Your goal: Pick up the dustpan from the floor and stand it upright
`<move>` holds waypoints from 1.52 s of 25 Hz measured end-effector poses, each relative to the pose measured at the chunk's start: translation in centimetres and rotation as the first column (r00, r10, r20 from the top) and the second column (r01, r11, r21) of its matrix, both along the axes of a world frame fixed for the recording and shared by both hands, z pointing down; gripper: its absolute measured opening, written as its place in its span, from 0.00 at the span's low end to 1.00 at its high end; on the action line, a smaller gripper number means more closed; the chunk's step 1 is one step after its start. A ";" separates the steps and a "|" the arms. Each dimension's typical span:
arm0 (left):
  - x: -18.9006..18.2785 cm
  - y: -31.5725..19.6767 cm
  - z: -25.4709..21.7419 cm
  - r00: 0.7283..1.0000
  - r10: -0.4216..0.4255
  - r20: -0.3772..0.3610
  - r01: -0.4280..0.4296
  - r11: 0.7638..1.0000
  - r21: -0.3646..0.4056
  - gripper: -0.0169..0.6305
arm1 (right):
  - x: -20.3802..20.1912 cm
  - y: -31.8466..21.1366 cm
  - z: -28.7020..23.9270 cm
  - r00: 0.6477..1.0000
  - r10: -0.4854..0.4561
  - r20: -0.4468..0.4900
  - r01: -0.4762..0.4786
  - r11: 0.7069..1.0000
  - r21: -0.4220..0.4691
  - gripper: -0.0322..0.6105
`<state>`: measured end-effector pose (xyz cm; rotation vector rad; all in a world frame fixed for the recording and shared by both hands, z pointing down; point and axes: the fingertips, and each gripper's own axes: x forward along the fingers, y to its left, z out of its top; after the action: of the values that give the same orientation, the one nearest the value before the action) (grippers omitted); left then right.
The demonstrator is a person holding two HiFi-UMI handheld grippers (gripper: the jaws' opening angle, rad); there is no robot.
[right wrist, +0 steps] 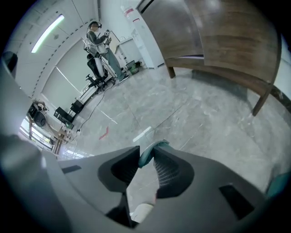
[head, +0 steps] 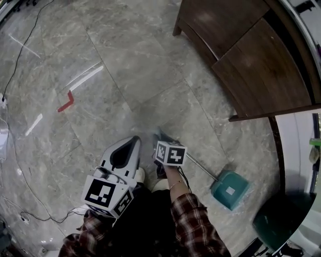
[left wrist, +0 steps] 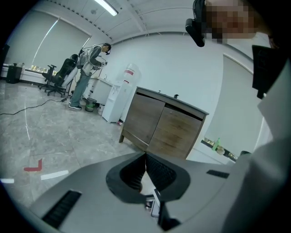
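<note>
From the head view, the floor [head: 150, 65] is glossy grey stone tile, veined like marble, with pale streaks of reflected light, a thin black cable [head: 25, 45] trailing along its left side and a red L of tape [head: 66, 102]. A dark wood cabinet [head: 251, 55] on short legs fills the upper right. The teal plastic dustpan [head: 229, 189] sits at the lower right with its pan on the tiles. Its thin metal handle [head: 200, 168] slants up to the right gripper [head: 161, 138], beside the left gripper [head: 131, 143]; a plaid sleeve [head: 195, 221] shows below. In the left gripper view the room has white walls and a strip light [left wrist: 105, 7]. A white water dispenser [left wrist: 120, 93] stands beside the flat-fronted cabinet, and farther off are a standing person [left wrist: 88, 68] and office chairs [left wrist: 57, 77]. This gripper's ribbed black pads are pressed together at the tips with nothing between them. In the right gripper view the same tiles and cabinet appear, and the ribbed pads are clamped on the curved teal end of the handle.
</note>
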<state>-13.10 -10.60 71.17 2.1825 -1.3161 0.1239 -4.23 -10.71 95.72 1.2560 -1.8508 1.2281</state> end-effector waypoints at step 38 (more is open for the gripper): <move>28.7 8.4 -43.0 0.800 0.599 -0.025 -0.591 0.796 0.130 0.05 | 27.4 14.9 -46.9 0.789 0.497 0.362 -0.590 0.778 0.218 0.20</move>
<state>15.61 -2.19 28.20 2.6104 -0.5596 0.2203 23.22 4.21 48.84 2.0045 -2.0158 1.5121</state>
